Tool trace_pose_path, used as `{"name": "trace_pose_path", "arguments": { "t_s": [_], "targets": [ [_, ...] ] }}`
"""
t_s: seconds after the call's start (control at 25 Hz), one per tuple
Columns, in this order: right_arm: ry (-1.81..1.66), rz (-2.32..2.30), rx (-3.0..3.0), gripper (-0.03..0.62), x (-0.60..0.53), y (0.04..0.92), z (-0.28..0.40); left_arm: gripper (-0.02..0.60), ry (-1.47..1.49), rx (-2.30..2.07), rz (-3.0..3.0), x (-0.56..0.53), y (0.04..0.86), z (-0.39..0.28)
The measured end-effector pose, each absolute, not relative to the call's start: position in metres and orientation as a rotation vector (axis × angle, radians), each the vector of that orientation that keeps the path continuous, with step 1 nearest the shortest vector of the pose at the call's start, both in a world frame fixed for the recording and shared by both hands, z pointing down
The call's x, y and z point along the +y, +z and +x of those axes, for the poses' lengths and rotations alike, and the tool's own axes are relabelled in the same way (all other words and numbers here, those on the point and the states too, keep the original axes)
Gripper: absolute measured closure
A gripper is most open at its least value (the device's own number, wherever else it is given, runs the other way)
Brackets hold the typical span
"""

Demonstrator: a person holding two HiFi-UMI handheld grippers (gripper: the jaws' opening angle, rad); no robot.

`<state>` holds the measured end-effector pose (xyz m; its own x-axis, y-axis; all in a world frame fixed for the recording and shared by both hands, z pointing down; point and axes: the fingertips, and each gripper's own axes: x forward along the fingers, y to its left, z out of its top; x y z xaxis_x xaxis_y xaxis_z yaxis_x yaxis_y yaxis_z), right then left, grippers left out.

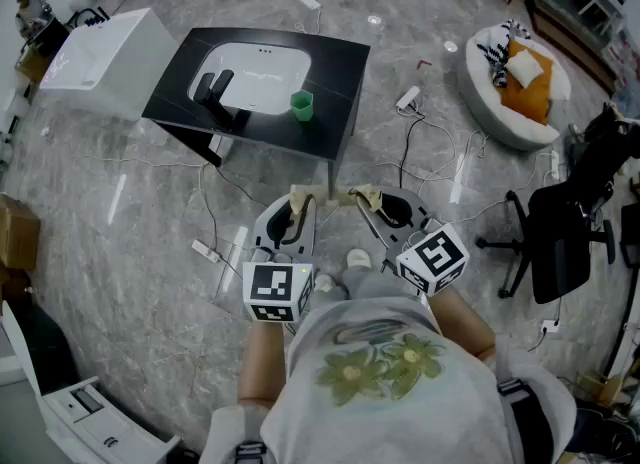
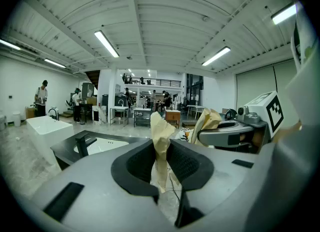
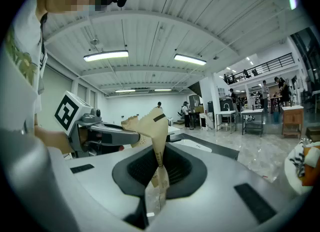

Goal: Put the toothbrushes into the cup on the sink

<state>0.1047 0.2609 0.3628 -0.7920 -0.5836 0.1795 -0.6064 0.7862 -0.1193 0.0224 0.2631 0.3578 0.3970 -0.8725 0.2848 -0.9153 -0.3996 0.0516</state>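
— Two claws are in the person's hands, yes? What does each one hold?

— Each one pinches a piece of tan paper. The left claw (image 1: 300,204) has its jaws pressed on a tan paper packet (image 2: 161,146). The packet stands up between the jaws and is crumpled at the top. The right claw (image 1: 368,202) is closed in the same way on a second paper packet (image 3: 156,136), which has a dark stripe near its upper edge.

— Is a toothbrush inside the paper?

— I cannot tell. Only paper shows in both gripper views.

— How do the claws stand to one another?

— Side by side in front of the person's chest, with the tips near each other. Both point away from the body and a little down.

— And the cup?

— The green cup (image 1: 301,104) stands upright on the black desk (image 1: 340,82), just beside the rim of the white sink (image 1: 250,72). In the head view it is at the right corner of the basin, on the side nearer to the person. The black faucet (image 1: 214,88) is at the opposite, left side of the basin.

— Is the cup close to the claws?

— No, it is well apart from them. It lies beyond the claw tips, almost straight ahead of the left one. Grey floor (image 1: 150,252) with white cables (image 1: 420,142) lies between the desk and the person, and both claws are in the air over that floor.
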Motion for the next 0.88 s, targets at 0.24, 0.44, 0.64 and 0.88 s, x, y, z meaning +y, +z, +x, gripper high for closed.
{"name": "trace_pose_path", "arguments": {
  "t_s": [0.24, 0.44, 0.64, 0.88],
  "targets": [
    [0.272, 0.951, -2.844, 0.540, 0.246, 0.367, 0.117, 0.492, 0.319, -1.591, 2.442, 0.249, 0.361, 0.033],
    [0.279, 0.917, -2.844, 0.540, 0.224, 0.371, 0.125, 0.492, 0.331, -1.606, 2.436, 0.226, 0.362, 0.046],
    [0.264, 0.850, -2.853, 0.540, 0.201, 0.377, 0.129, 0.492, 0.317, -1.660, 2.393, 0.206, 0.365, 0.050],
    [0.250, 0.782, -2.854, 0.539, 0.178, 0.390, 0.131, 0.492, 0.330, -1.721, 2.308, 0.198, 0.384, 0.053]
  ]
}}
